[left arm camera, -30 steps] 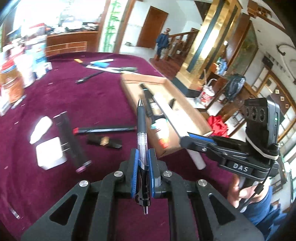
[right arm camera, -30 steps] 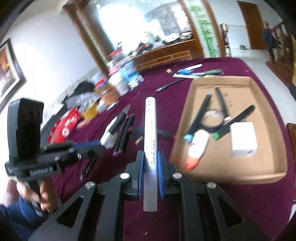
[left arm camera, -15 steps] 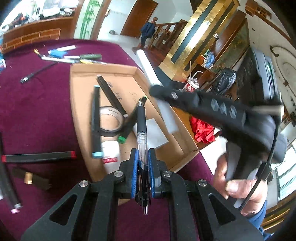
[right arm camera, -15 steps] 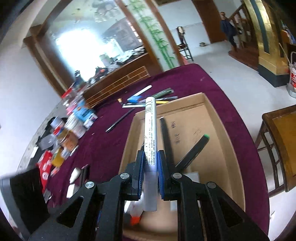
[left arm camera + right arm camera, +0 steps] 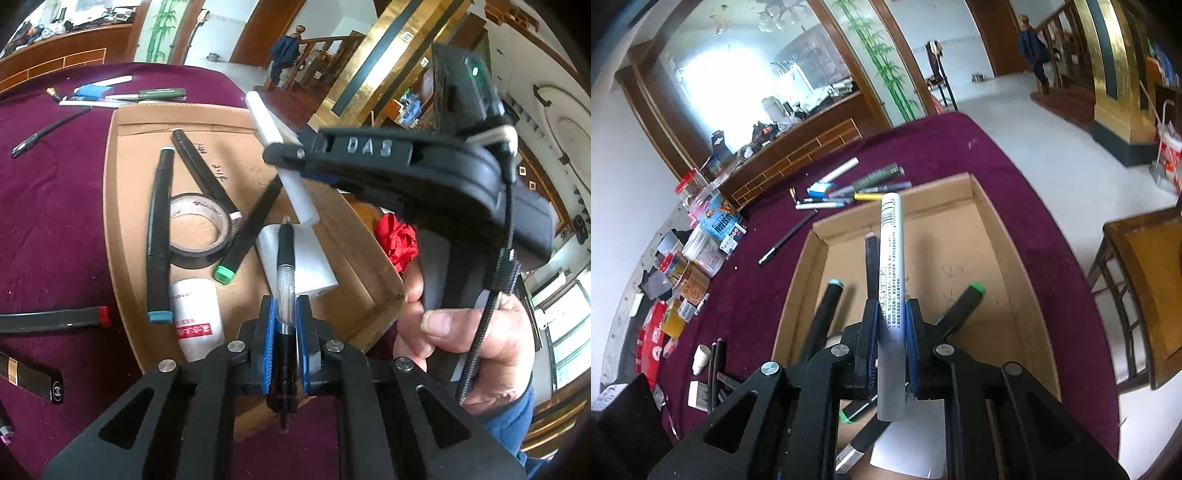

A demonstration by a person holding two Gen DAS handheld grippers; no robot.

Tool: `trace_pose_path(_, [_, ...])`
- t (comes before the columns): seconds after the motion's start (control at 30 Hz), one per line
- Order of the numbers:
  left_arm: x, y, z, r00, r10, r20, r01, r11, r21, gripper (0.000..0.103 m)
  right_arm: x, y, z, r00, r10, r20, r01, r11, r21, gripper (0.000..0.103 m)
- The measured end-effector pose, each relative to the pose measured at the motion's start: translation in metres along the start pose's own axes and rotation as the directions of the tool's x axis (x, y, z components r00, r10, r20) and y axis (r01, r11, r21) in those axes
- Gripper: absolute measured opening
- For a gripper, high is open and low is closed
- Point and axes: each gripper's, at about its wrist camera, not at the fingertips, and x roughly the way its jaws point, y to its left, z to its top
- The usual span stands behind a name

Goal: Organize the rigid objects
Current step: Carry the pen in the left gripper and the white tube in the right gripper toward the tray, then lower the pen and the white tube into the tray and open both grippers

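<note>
My left gripper (image 5: 284,325) is shut on a black and clear ballpoint pen (image 5: 285,258) that points forward over the near end of the cardboard tray (image 5: 122,206). My right gripper (image 5: 891,328) is shut on a white marker tube (image 5: 892,251), held above the tray (image 5: 1004,236); in the left wrist view the same tube (image 5: 280,158) crosses the tray's right wall. Inside the tray lie black markers (image 5: 159,229), a tape roll (image 5: 195,229), a small white bottle (image 5: 195,314) and a white box (image 5: 306,262).
Loose pens and markers (image 5: 857,188) lie on the maroon cloth beyond the tray. Jars and packets (image 5: 701,243) crowd the table's left side. More black sticks (image 5: 51,319) rest left of the tray. A wooden chair (image 5: 1141,288) stands at the right, and a person's hand (image 5: 461,325) holds the right gripper.
Both grippers swung from the table's left part to over the tray, each still holding its pen. The right gripper now sits across the left wrist view, above the tray's right wall.
</note>
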Motion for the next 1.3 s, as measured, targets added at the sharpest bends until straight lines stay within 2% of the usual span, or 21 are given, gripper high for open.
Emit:
trace_pose_path(0.23, [-0.001,0.006,0.001,0.999,0.041,0.017,-0.041,0.999,-0.004,0.008,0.009,0.0,-0.004,0.998,-0.064,-0.019,0.063,0.998,-0.03,0.012])
trace_pose_path(0.57, [-0.001,0.007,-0.003,0.996,0.088,0.026,-0.088,0.996,0.015,0.009,0.012,0.002,-0.006,0.997,-0.081,-0.021,0.08,0.996,-0.044,0.012])
trace_pose_path(0.8, [-0.003,0.01,-0.003,0.996,0.091,0.024,-0.091,0.996,0.012,0.009,0.013,0.015,-0.01,0.99,-0.137,-0.011,0.135,0.984,-0.118,0.012])
trace_pose_path(1.07, [-0.004,0.007,-0.005,0.993,0.112,0.038,-0.113,0.993,0.036,0.009,0.005,0.015,-0.011,0.993,-0.119,0.025,0.121,0.986,-0.117,0.013])
trace_pose_path(1.13, [-0.006,0.005,-0.007,0.993,0.113,0.04,-0.115,0.993,0.032,0.009,0.004,0.016,-0.012,0.993,-0.115,0.028,0.118,0.986,-0.118,0.019])
trace_pose_path(1.2, [-0.006,0.006,-0.008,0.993,0.112,0.039,-0.113,0.993,0.027,0.012,0.001,0.016,-0.013,0.993,-0.112,0.032,0.115,0.987,-0.112,0.033])
trace_pose_path(1.3, [-0.01,0.004,-0.009,0.993,0.104,0.055,-0.106,0.994,0.03,0.037,-0.006,0.017,-0.012,0.994,-0.092,0.059,0.097,0.99,-0.102,0.035])
